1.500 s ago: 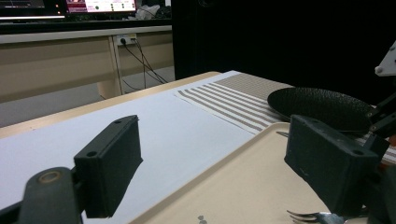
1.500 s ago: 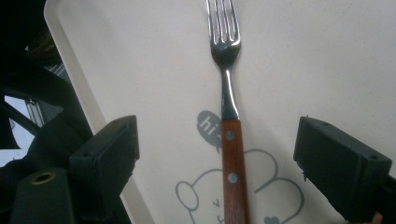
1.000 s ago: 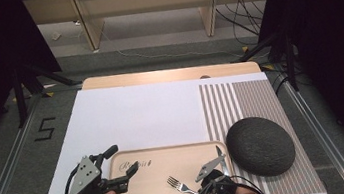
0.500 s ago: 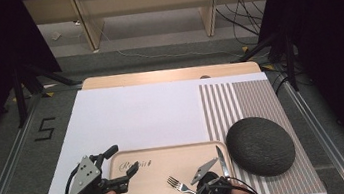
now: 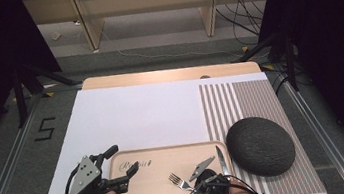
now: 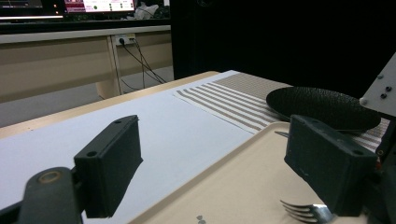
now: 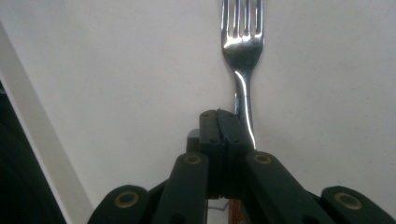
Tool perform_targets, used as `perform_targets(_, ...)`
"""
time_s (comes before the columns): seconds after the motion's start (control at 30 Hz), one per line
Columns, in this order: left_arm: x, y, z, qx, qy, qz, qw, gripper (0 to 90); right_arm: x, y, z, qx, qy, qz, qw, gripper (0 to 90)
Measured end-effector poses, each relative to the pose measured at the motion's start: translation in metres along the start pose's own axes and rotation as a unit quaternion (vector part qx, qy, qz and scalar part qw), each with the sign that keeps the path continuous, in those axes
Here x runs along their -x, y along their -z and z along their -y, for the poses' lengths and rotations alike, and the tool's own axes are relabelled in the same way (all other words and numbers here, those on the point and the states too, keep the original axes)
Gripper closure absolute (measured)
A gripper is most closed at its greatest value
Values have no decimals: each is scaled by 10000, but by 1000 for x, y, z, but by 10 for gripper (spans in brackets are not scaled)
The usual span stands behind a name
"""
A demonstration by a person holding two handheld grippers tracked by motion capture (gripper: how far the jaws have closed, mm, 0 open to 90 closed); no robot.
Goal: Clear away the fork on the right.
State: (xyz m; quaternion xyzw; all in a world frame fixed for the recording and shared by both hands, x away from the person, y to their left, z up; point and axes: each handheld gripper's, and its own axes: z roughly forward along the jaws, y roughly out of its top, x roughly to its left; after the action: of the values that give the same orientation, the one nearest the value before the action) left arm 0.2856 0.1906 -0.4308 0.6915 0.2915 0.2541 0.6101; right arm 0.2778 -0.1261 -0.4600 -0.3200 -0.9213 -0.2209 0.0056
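Observation:
A steel fork (image 5: 177, 180) lies on a beige tray (image 5: 147, 193) at the table's near edge. My right gripper (image 5: 194, 185) sits low over the fork's handle. In the right gripper view its jaws (image 7: 219, 119) have just been closing and now meet pad to pad with nothing between them. The fork (image 7: 243, 51) runs up past their right side, its handle passing under the right jaw. My left gripper (image 5: 121, 166) is open and straddles the tray's left rim. In the left gripper view its fingers (image 6: 112, 168) stand wide apart with the tray (image 6: 233, 182) between them.
A knife (image 5: 221, 157) lies on the tray's right edge. A dark domed round object (image 5: 259, 146) rests on the striped mat (image 5: 241, 100), just right of the tray. A white sheet (image 5: 137, 114) covers the table's left and middle. Desks and cables stand beyond the far edge.
The right gripper's jaws have drawn together beside the fork's handle, and the hand has barely shifted. The left gripper has stayed where it was, still open.

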Motion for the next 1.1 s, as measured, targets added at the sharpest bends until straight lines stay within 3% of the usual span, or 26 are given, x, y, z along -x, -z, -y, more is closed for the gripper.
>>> perform_targets(0.5, 0, 0, 0, -12, -1, 6, 10000, 175, 21, 4, 5, 25, -288, 220, 9993, 900)
perform_targets(0.8, 0, 0, 0, -14, 6, 5, 10000, 175, 38, 11, 14, 15, -594, 310, 9978, 900)
perform_targets(1.1, 0, 0, 0, -27, 8, 10, 10000, 175, 48, 17, 21, 13, -699, 372, 9969, 900)
